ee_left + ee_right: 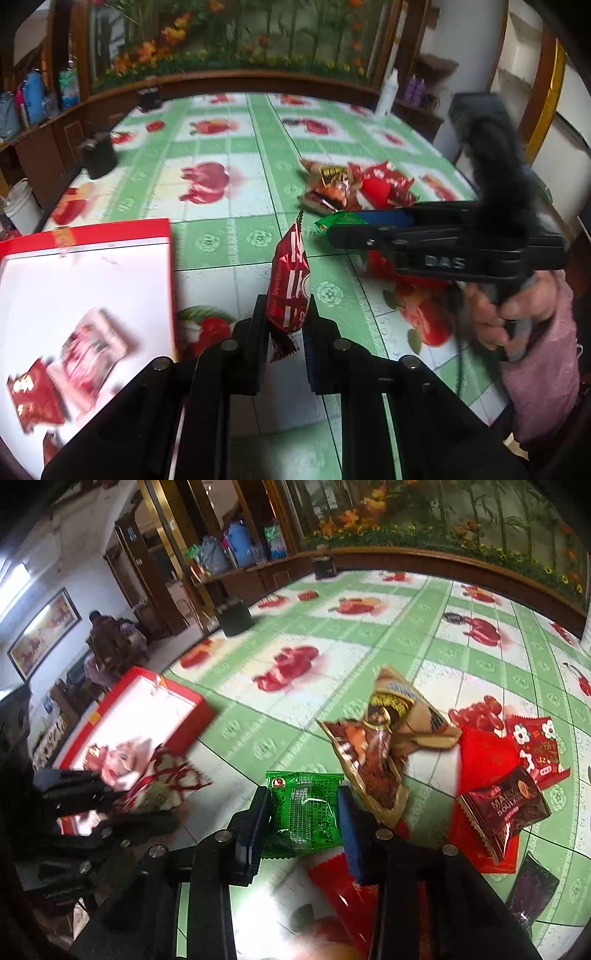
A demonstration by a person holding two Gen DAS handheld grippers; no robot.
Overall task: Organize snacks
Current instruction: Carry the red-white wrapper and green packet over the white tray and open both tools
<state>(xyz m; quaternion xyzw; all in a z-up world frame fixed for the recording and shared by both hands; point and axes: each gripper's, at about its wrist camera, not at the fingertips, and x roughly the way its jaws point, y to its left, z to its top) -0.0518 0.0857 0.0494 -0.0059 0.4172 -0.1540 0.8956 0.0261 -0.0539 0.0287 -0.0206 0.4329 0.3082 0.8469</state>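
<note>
A red box [110, 230] with a white inside lies open on the table [229, 236] at the lower left of the left wrist view. Two snack packets show clearly in it: a pale pink one [94, 345] and a dark red one [35, 400] just beside it, both blurred; a further red scrap at the box's bottom edge is too blurred to name.

The left gripper [286, 332], bottom centre of its own view, is closed on one dark red snack packet [290, 284], which stands upright between the pads above the table, just right of the box.

The right gripper [301, 812], bottom centre of the right wrist view, is clamped on one green snack packet [304, 812], held flat and low over the table. In the left wrist view a hand [509, 310] holds this gripper by its handle at the right edge, with the fingers pointing left.

To the right of the green packet lies a loose pile: two brown packets [384, 738], one maroon packet [506, 808], a red flowered packet [539, 749], plain red wrappers [484, 757] and a dark purple packet [532, 890] at the lower right.
</note>
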